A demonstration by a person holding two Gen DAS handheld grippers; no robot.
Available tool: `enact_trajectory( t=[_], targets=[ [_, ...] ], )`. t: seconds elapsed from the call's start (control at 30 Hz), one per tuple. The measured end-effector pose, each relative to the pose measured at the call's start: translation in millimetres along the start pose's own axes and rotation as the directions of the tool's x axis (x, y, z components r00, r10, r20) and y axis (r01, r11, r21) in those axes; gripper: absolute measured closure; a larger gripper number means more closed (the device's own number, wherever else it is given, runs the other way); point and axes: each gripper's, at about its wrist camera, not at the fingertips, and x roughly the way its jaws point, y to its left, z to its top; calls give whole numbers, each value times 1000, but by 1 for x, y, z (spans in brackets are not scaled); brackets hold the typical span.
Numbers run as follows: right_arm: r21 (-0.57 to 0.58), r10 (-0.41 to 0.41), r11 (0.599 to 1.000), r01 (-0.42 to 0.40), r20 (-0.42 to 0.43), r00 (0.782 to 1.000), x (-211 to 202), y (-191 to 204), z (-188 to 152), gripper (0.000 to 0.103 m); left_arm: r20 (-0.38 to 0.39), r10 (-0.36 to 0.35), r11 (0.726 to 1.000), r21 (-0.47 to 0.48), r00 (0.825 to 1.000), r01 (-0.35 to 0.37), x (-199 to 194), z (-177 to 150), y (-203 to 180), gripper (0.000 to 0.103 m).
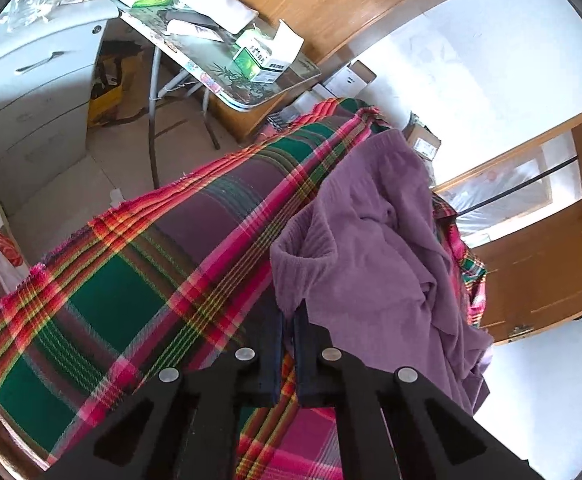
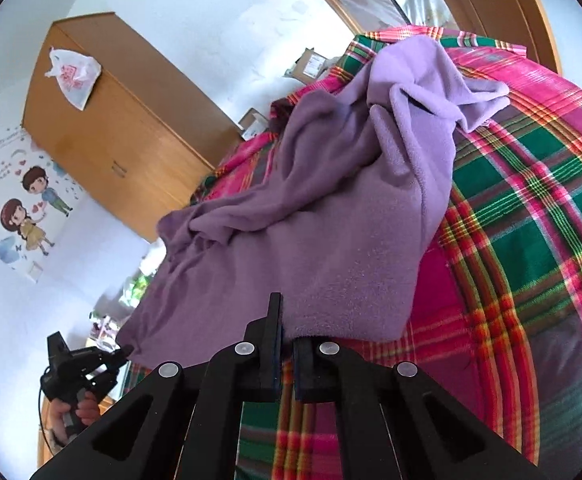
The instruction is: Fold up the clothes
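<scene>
Purple fleece garment (image 1: pixel 375 240) lying rumpled on plaid-covered bed (image 1: pixel 131 280), edge pinched in left hand-held gripper (image 1: pixel 289 320). Only in right view: hem clamped in right hand-held gripper (image 2: pixel 287 328), far corner held by left one, cartoon wall sticker (image 2: pixel 31 208) beyond.

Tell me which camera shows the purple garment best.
The right wrist view: the purple fleece garment fills the frame, spread from the plaid blanket to the left gripper. The left wrist view shows only a bunched part at the left gripper's fingertips.
</scene>
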Motion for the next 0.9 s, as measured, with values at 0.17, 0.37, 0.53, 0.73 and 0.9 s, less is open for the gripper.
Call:
enact_trajectory(
  t=[0.17, 0.37, 0.53, 0.73, 0.9],
  targets=[
    [5, 16, 1000, -16, 9, 1000, -15, 3, -7, 99, 5, -29, 1000, -5, 1000, 29, -11, -7, 6, 99],
    [34, 17, 999, -18, 30, 999, -31, -1, -12, 99, -1, -42, 999, -11, 999, 42, -23, -19, 16, 99],
    [38, 18, 999, -19, 45, 999, -45, -5, -18, 100, -13, -54, 998, -14, 998, 54, -29, -28, 23, 99],
    [43, 16, 999, -17, 37, 999, -46, -11, -23, 101, -11, -65, 998, -24, 998, 65, -34, -33, 29, 99],
    [39, 9, 999, -10, 9, 1000, -36, -17, -27, 97, -15, -56, 997, -54, 998, 55, -28, -33, 36, 99]
  ],
)
